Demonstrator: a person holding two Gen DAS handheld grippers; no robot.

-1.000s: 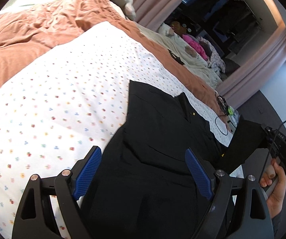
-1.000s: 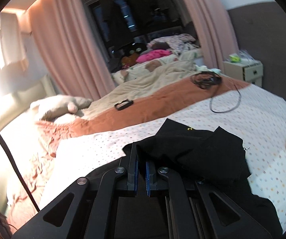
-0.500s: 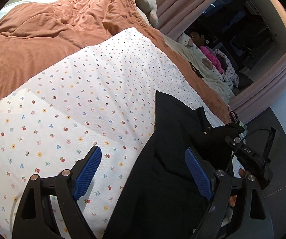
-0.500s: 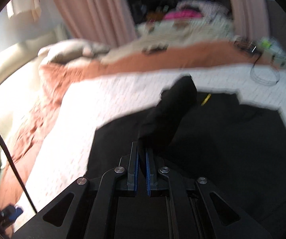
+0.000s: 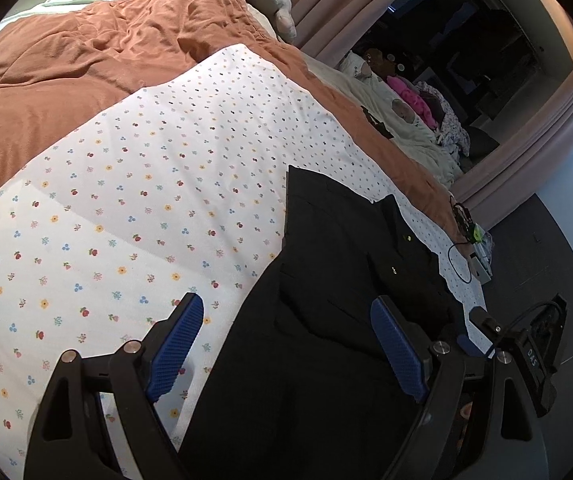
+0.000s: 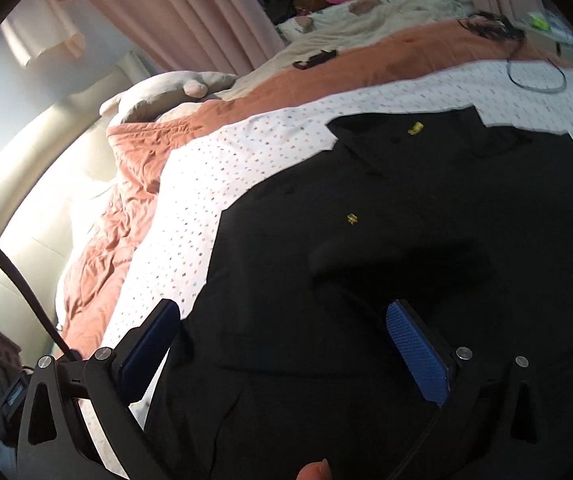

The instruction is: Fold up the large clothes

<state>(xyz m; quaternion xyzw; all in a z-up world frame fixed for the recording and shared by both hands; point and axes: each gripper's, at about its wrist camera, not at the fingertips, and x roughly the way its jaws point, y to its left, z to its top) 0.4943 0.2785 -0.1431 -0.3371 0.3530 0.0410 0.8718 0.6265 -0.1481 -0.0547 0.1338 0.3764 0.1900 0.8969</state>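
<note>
A large black garment lies flat on the white flower-print sheet. In the right wrist view it fills most of the frame, with a folded-in sleeve lying across its middle and small yellow marks near the collar. My left gripper is open and empty, hovering over the garment's left edge. My right gripper is open and empty just above the garment's lower part. The right gripper's body shows at the garment's right side in the left wrist view.
An orange quilt and a grey pillow lie at the bed's head. A beige blanket with clothes, a black cable loop and pink curtains lie beyond. A bedside table stands at the far corner.
My right gripper carried the sleeve inward over the garment, then opened and let it go; the sleeve now lies on the garment. The left gripper stayed open and shifted slightly left.
</note>
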